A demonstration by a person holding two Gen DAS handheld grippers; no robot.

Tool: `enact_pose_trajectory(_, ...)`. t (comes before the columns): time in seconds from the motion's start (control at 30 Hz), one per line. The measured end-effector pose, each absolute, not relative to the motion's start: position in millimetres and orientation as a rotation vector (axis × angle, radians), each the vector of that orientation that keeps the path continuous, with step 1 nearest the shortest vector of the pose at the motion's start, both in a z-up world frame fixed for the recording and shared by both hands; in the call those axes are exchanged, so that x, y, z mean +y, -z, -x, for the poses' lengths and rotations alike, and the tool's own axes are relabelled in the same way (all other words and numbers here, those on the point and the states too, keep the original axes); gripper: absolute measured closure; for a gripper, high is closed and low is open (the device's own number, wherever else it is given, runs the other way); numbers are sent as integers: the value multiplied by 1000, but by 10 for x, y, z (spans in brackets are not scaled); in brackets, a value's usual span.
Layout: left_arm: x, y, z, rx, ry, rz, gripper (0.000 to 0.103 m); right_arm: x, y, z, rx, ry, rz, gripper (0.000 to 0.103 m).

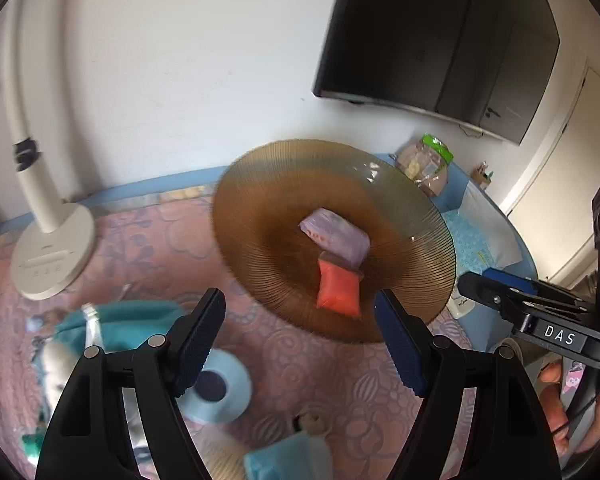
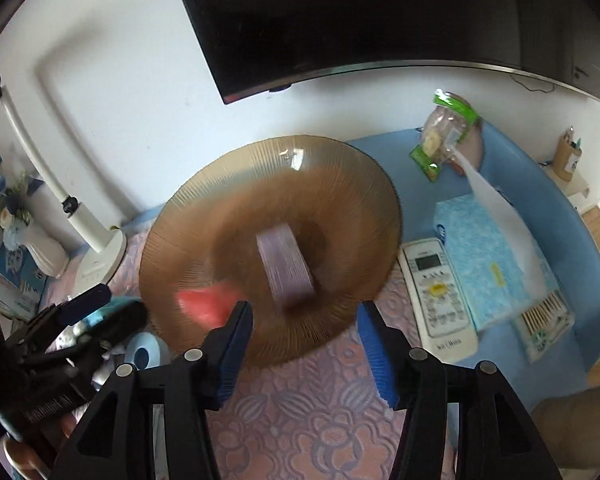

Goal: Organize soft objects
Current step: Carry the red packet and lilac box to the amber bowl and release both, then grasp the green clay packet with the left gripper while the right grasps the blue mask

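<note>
A ribbed amber glass plate point(image 1: 260, 184) point(image 2: 204, 208) sits on the pink patterned cloth. In its middle lie a pale purple soft pack point(image 1: 336, 236) point(image 2: 286, 268) and an orange-red soft pack point(image 1: 338, 288) point(image 2: 204, 304), touching each other. My left gripper point(image 1: 300, 332) is open and empty, just in front of the plate's near rim. My right gripper point(image 2: 304, 340) is open and empty, over the plate's near rim; it also shows at the right of the left wrist view point(image 1: 496, 296). A teal soft item point(image 1: 140, 316) lies at the lower left.
A white lamp base point(image 1: 52, 252) stands left of the plate. A blue round object point(image 1: 216, 384) and a light blue pack point(image 1: 288, 456) lie near me. On the blue table part lie a remote point(image 2: 440, 292), a tissue box point(image 2: 492, 260), cotton swabs point(image 2: 544, 320) and a snack bag point(image 2: 448, 136).
</note>
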State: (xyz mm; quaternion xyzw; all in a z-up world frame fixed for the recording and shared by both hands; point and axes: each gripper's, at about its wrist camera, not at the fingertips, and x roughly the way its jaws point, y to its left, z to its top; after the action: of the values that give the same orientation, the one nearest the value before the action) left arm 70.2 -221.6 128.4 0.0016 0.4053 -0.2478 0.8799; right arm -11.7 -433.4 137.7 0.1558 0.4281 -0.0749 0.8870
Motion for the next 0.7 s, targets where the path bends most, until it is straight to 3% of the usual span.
enact_pose_trajectory(0.53,179,-2153,900,573,161,127,27,-2952,-1533,827,874,-179,-228,50)
enact_pose_trajectory(0.63,442,-2275,1057,572,119,104,9,-2617,-1500,846,887,-249,-206,50)
enact_pose_trajectory(0.7,528,-2202,1118,566,107,79,6,-2381,-1456,858,903,-305,-194,50)
